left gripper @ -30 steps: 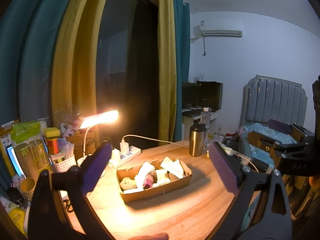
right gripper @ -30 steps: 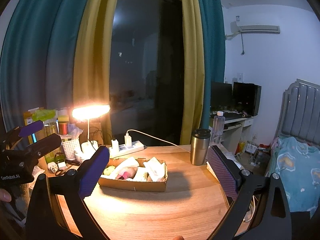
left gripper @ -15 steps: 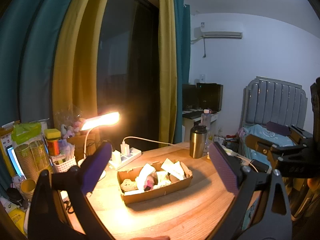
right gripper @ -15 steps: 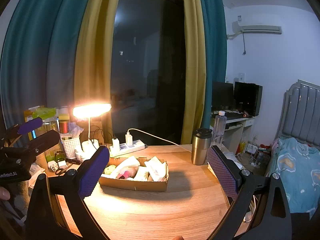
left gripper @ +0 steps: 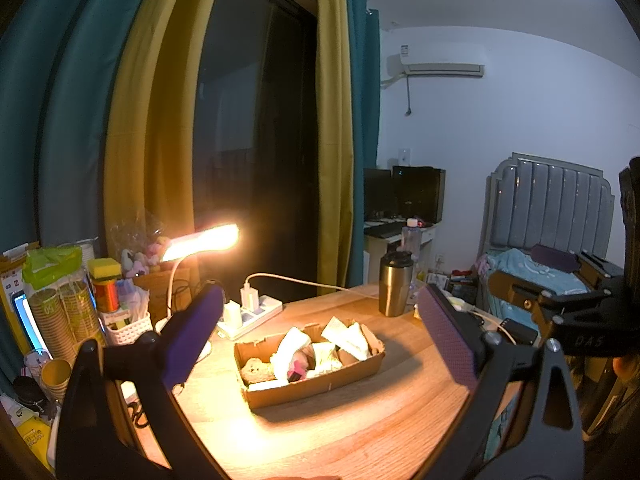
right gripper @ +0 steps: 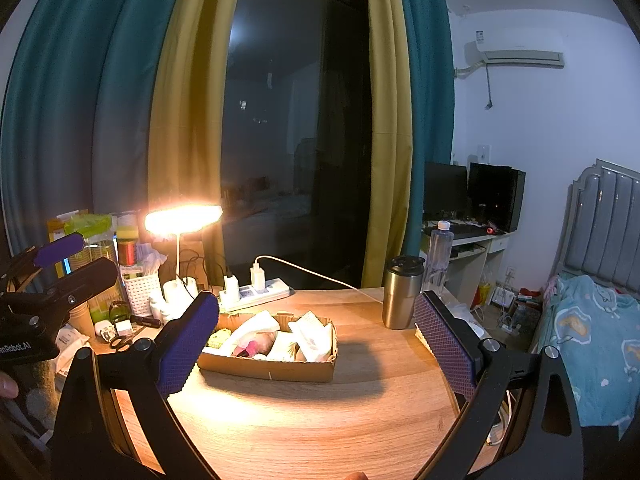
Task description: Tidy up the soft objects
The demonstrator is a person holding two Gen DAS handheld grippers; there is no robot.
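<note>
Purple-padded, both tools: left gripper spread wide and holding nothing, raised above the near edge of the wooden table; right gripper likewise splayed, nothing between the pads, hovering at the near edge too.

Straight ahead of both, mid-table: a shallow cardboard box, already filled with the soft objects — white crumpled packets or tissues, a tan sponge-like piece at the left end, something pink in the middle. Hard to name each one. None seen loose on the bare wood around the box.

Fits two readings: soft things gathered in and done, or a heap waiting to be sorted out. Not settled here. Any grasp on such limp pieces probably wants a gentle, shallow pinch.

Further out: a steel tumbler far right of the box, a power strip behind it, a lit desk lamp far left, a white basket beside it with small items.
</note>
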